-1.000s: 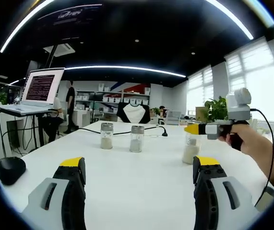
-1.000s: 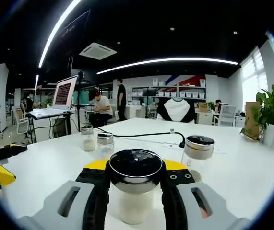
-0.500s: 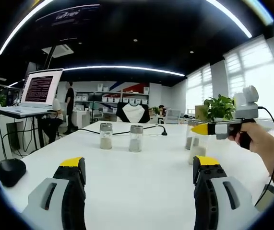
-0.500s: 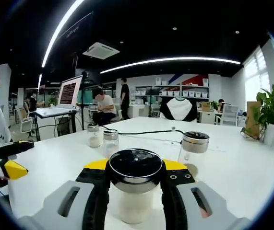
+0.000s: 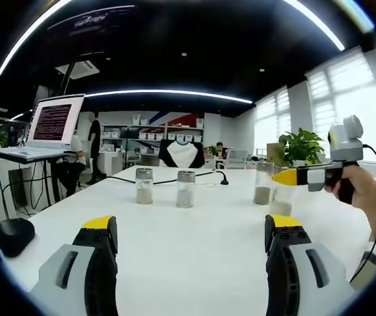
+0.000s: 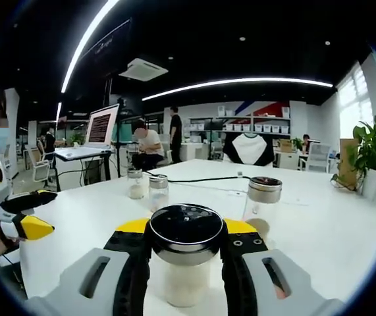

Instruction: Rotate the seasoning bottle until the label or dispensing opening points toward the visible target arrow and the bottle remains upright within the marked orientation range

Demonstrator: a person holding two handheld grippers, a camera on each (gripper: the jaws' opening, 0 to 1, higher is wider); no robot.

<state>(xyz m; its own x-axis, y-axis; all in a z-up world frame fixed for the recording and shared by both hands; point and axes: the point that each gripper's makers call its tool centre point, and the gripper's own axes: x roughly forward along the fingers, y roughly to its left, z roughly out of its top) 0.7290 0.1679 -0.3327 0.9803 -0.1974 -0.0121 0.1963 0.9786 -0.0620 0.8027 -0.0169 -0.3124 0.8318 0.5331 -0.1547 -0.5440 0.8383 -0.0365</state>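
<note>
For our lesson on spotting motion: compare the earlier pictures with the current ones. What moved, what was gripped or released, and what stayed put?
In the left gripper view, the right gripper carried its seasoning bottle rightward, uncovering a third bottle on the white table. Nothing was newly gripped or released: the right gripper stays shut on that bottle. The left gripper stays open, and the two far bottles kept their places.

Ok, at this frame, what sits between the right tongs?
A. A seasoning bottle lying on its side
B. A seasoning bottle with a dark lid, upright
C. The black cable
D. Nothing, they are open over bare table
B: in the right gripper view the right tongs close on either side of a seasoning bottle standing upright, its dark lid facing the camera and pale contents below.
</note>
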